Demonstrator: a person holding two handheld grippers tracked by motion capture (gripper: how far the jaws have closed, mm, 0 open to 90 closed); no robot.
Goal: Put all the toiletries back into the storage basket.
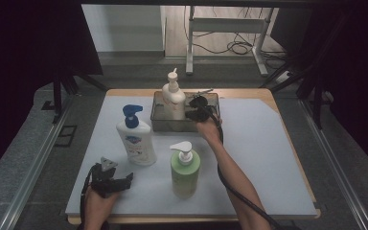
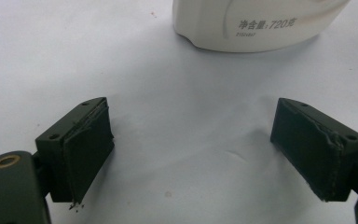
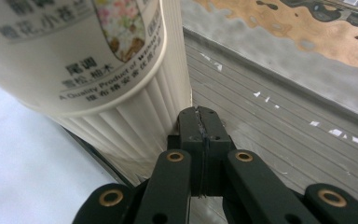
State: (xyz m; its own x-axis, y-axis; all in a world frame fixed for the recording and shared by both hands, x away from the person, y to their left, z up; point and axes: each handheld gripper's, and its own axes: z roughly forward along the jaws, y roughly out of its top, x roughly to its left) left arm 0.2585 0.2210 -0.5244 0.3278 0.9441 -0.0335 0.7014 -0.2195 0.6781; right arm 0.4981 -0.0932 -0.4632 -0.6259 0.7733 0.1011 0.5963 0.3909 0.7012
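A cream pump bottle (image 1: 173,98) stands upright inside a grey see-through bin (image 1: 165,125) at the back middle of the table. My right gripper (image 1: 197,109) hovers at the bin just right of that bottle. In the right gripper view its jaws (image 3: 200,116) are shut, nothing showing between them, tips beside the ribbed base of the cream bottle (image 3: 98,60) above the bin floor (image 3: 270,121). My left gripper (image 1: 110,179) rests near the front left, open. In its own view the left gripper (image 2: 193,121) stands wide over bare mat, with a white bottle's base (image 2: 256,25) ahead.
A white bottle with a blue pump (image 1: 135,139) stands left of centre. Near the front middle is a green bottle with a white pump (image 1: 185,170). A white mat (image 1: 258,158) covers the wooden table (image 1: 268,93). Cables and a stand lie on the floor beyond.
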